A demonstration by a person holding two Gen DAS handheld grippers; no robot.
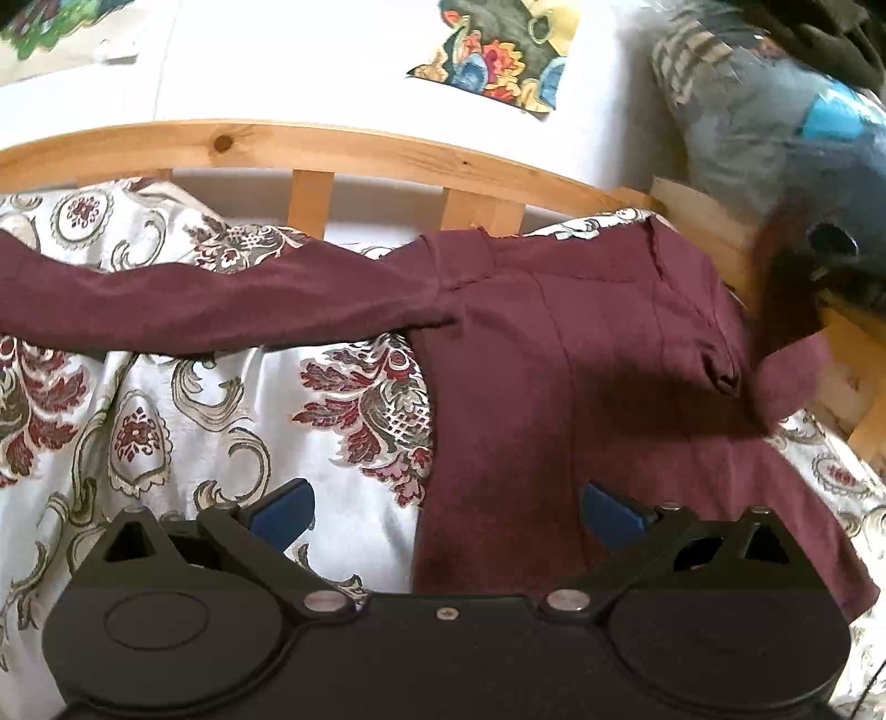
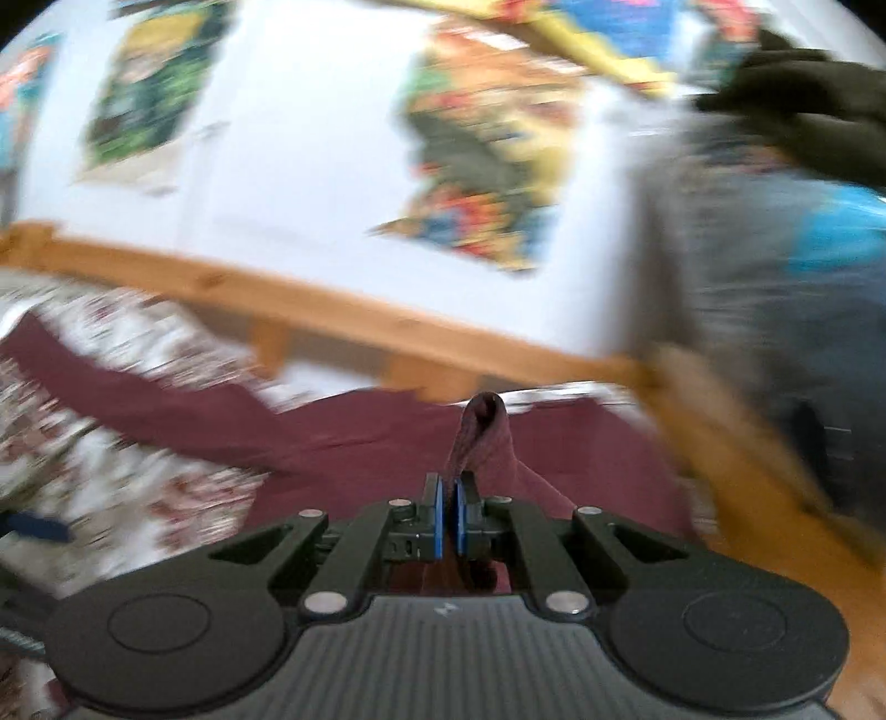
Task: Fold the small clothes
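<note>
A maroon long-sleeved top (image 1: 559,376) lies flat on the patterned bedspread (image 1: 183,421), one sleeve (image 1: 183,304) stretched out to the left. My left gripper (image 1: 446,507) stands open just above the top's left hem, with nothing between its blue pads (image 1: 282,507). In the right wrist view my right gripper (image 2: 449,487) is shut on a bunched fold of the maroon top (image 2: 482,437), lifted above the rest of the garment (image 2: 354,443). That raised cloth shows blurred at the right in the left wrist view, as a lifted sleeve end (image 1: 786,382).
A wooden bed rail (image 1: 310,147) with slats runs behind the top. A white wall with colourful posters (image 1: 498,50) stands beyond. A person in grey and blue clothing (image 1: 775,127) is at the right, by the bed's corner (image 1: 853,354).
</note>
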